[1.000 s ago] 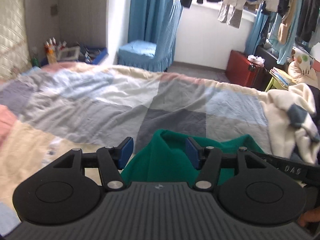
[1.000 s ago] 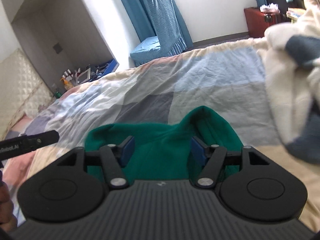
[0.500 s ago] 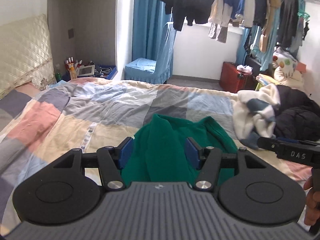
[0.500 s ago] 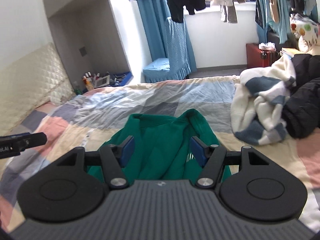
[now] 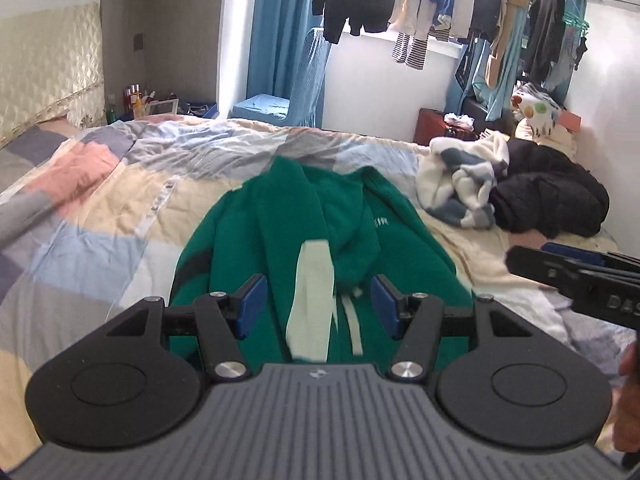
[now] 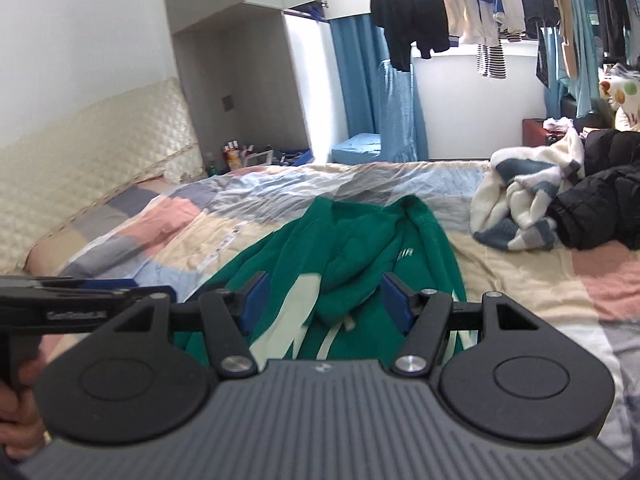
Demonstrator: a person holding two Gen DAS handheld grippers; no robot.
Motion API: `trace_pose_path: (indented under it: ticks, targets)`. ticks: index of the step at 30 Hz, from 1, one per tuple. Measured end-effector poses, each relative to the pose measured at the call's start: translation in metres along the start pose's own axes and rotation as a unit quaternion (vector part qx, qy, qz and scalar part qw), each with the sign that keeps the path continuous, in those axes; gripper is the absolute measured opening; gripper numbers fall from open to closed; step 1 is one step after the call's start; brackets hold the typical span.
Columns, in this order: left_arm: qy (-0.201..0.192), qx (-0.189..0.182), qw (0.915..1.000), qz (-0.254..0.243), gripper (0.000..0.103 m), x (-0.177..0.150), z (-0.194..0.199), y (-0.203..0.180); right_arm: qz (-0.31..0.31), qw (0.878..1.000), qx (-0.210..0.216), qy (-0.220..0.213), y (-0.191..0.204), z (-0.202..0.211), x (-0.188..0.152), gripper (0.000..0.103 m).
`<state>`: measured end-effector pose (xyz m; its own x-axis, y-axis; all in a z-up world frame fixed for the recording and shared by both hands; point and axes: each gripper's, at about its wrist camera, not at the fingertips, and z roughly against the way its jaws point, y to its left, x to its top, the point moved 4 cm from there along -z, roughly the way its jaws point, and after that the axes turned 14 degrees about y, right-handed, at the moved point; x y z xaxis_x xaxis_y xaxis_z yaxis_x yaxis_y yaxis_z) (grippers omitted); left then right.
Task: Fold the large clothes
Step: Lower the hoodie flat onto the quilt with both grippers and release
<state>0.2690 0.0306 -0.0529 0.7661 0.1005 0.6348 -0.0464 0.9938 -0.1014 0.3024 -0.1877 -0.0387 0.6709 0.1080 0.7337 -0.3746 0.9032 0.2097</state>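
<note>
A green hoodie (image 5: 280,232) with cream stripes and drawstrings lies crumpled on the patchwork bed, its hood folded over the chest; it also shows in the right wrist view (image 6: 360,248). My left gripper (image 5: 316,310) is open and empty, held above the hoodie's near part. My right gripper (image 6: 326,306) is open and empty, also above the hoodie. The right gripper shows at the right edge of the left wrist view (image 5: 576,276). The left gripper shows at the left edge of the right wrist view (image 6: 80,304).
A white and blue fleece (image 5: 460,180) and a black jacket (image 5: 552,196) are piled on the bed's right side. The patchwork quilt (image 5: 100,208) covers the bed. A blue chair (image 5: 280,100), hanging clothes (image 5: 420,20) and a red box (image 5: 432,132) stand beyond.
Both grippers have pulled back and risen away from the hoodie. More of the hoodie, the bed and the room shows now. Both stay open.
</note>
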Motion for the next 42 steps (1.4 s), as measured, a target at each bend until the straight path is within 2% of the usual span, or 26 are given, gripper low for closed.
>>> trace_pose_path:
  ticks: [2, 6, 15, 19, 22, 27, 33, 42]
  targets:
    - [-0.004, 0.000, 1.0000, -0.005, 0.063, -0.014, -0.001, -0.001, 0.000, 1.000, 0.006, 0.002, -0.001, 0.004, -0.015, 0.064]
    - [0.009, -0.024, 0.9996, 0.009, 0.063, -0.027, -0.014, 0.008, 0.008, 1.000, 0.012, 0.003, 0.000, 0.009, -0.039, 0.064]
    - [-0.011, -0.009, 0.9991, -0.040, 0.063, -0.056, -0.026, -0.012, 0.003, 1.000, 0.018, 0.016, -0.001, -0.007, -0.085, 0.064]
    - [0.004, -0.009, 0.9988, -0.047, 0.064, -0.070, -0.044, -0.019, -0.012, 0.999, 0.009, 0.035, -0.011, -0.019, -0.100, 0.064]
    - [0.015, 0.015, 0.9982, -0.056, 0.064, -0.081, -0.064, -0.022, -0.024, 0.998, 0.006, 0.050, -0.017, -0.026, -0.107, 0.064]
    - [0.046, 0.012, 0.9980, -0.041, 0.065, -0.095, -0.093, -0.017, -0.036, 0.997, -0.015, 0.063, -0.022, -0.037, -0.112, 0.064]
    - [0.059, 0.025, 0.9973, -0.035, 0.067, -0.102, -0.116, -0.006, -0.036, 0.997, -0.019, 0.069, -0.018, -0.049, -0.111, 0.064]
    - [0.077, 0.037, 0.9953, -0.044, 0.074, -0.110, -0.139, 0.000, -0.058, 0.994, -0.054, 0.071, -0.020, -0.062, -0.103, 0.064]
